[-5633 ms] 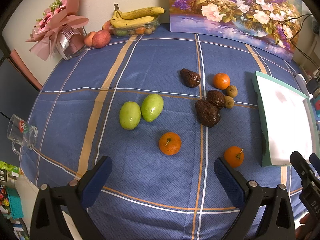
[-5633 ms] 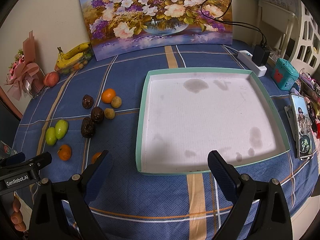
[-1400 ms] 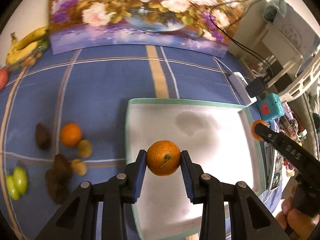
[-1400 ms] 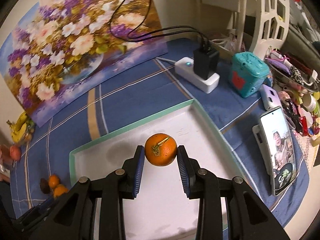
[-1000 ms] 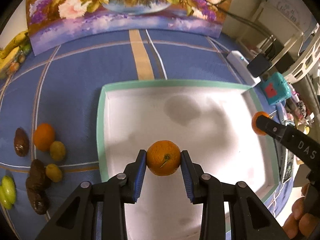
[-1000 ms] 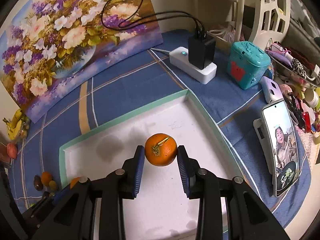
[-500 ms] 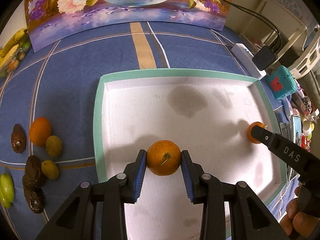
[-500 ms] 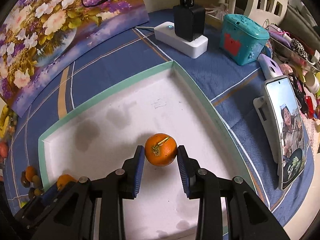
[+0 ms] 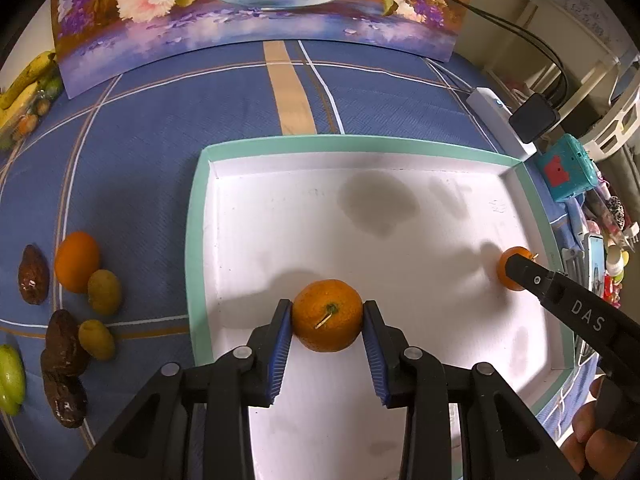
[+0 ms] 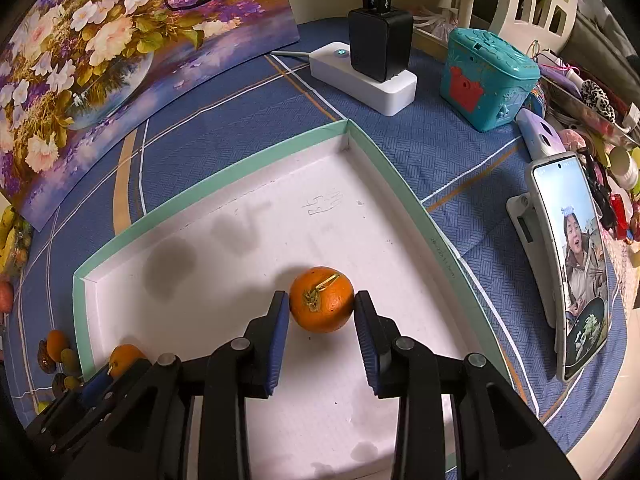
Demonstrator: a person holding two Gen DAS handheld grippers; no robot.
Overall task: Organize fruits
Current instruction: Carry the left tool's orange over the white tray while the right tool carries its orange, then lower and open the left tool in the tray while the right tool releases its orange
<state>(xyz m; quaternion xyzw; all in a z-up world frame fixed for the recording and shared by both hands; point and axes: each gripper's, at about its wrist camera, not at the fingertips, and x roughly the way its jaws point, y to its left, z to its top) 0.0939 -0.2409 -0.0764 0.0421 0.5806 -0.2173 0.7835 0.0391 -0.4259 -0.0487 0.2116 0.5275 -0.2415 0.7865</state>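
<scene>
The left tool [image 9: 327, 320] is clamped on a round orange tangerine with a short stem [image 9: 327, 315], its blue pads pressing both sides, low over the white floor of the shallow mint-rimmed square tray [image 9: 192, 240] near the tray's left wall. The right tool [image 10: 320, 312] grips a second stemmed orange tangerine [image 10: 321, 299] in the same way, closer to the tray's right wall; whether either fruit touches the tray floor cannot be told. Left of the tray, on the blue plaid cloth of the bench [image 9: 140, 140], lie a loose orange [image 9: 77, 261], two small yellow-green fruits [image 9: 104, 292], three dark brown wrinkled fruits [image 9: 64, 344] and pale green fruits [image 9: 10, 376] at the edge of view. Beyond the tray's far right corner sit a white power strip with a black charger [image 10: 376, 60] and a teal plastic box [image 10: 486, 80]; right of the tray a phone [image 10: 572, 264] leans on a stand. Behind the tray stands a flower painting [image 9: 256, 4], with bananas [image 9: 24, 80] at its left.
</scene>
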